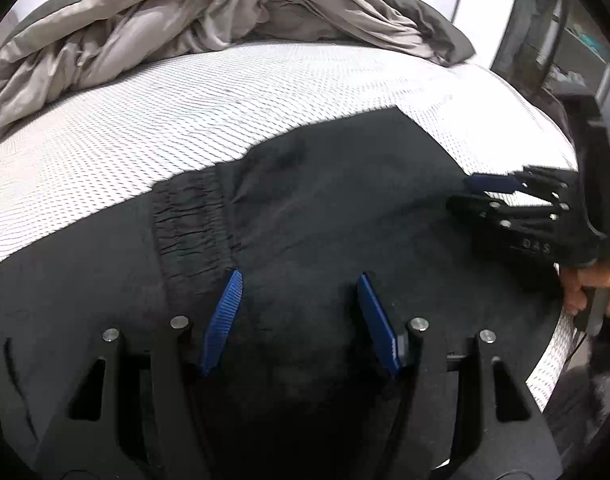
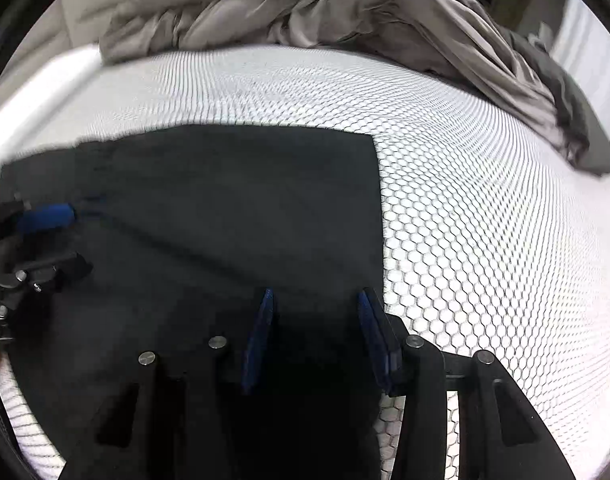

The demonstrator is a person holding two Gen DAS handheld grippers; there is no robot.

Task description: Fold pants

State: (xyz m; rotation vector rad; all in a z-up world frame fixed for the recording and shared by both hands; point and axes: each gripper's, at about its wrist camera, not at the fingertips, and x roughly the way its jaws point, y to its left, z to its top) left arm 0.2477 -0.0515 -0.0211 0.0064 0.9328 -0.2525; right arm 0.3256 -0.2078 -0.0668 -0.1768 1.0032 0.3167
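White bedding with a black honeycomb mesh print (image 2: 485, 208) covers the mattress, and every place below is given relative to it. Black pants of thin, slightly wrinkled fabric (image 1: 337, 200) lie flat on its near part, their gathered elastic waistband (image 1: 189, 220) showing in the left wrist view and a square far corner (image 2: 369, 140) resting on the mesh print in the right wrist view. A crumpled grey-brown duvet (image 1: 177, 20) is heaped along the far side of the bedding, well apart from the pants.

Over the pants, above the near part of the bedding, the left gripper (image 1: 301, 280) points down at the cloth with its blue ribbed pads (image 1: 225, 316) standing moderately wide apart and nothing clamped between them. The right gripper (image 2: 315, 300) hangs above the pants' right edge, where black fabric meets the mesh print, its blue pads narrower but parted, gripping nothing. A hand (image 1: 589, 288) holds the right gripper's handle at the bedding's near right edge.
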